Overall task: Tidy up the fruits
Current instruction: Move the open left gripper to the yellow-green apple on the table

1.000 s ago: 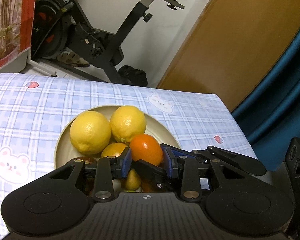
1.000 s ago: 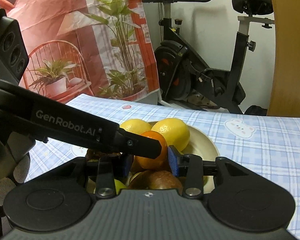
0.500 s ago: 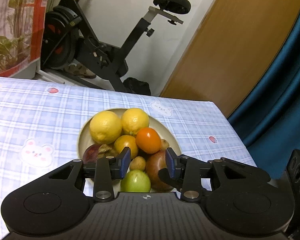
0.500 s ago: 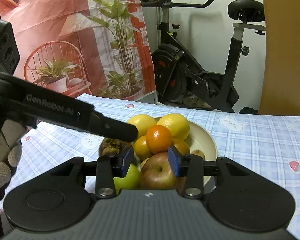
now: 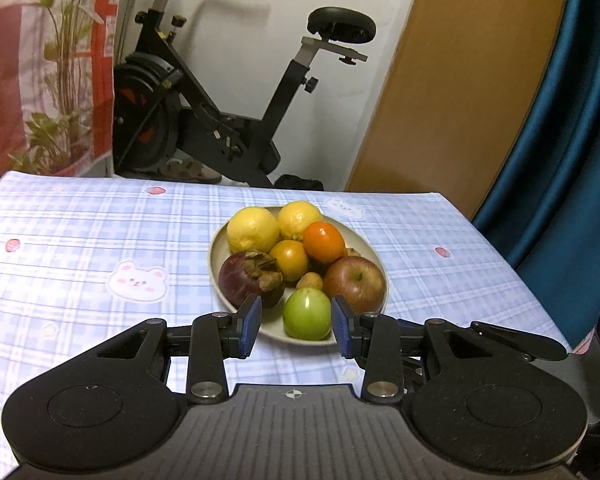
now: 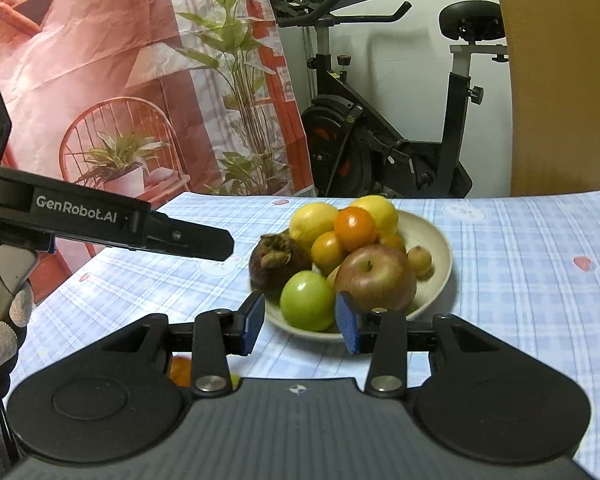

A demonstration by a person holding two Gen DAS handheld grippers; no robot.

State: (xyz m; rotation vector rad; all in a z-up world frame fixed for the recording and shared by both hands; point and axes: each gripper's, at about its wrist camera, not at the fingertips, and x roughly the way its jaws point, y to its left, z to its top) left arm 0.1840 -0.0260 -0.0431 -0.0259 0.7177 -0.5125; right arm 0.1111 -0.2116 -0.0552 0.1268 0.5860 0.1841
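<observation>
Fruits point(image 5: 296, 256) fill plate point(image 5: 216, 248) — both tools point(image 5: 296, 326) point(image 6: 300, 322) gape empty; small fruits perhaps longans.

left gripper point(image 5: 294, 326) released orange point(image 5: 323, 241), both grippers withdrawn

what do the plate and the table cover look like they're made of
Plate: probably glazed ceramic or melamine; smooth beige, soft sheen on the rim, thick edge. Table cover: looks like printed cloth or vinyl; flat blue plaid with bear and strawberry prints. Which one is unclear.
</observation>
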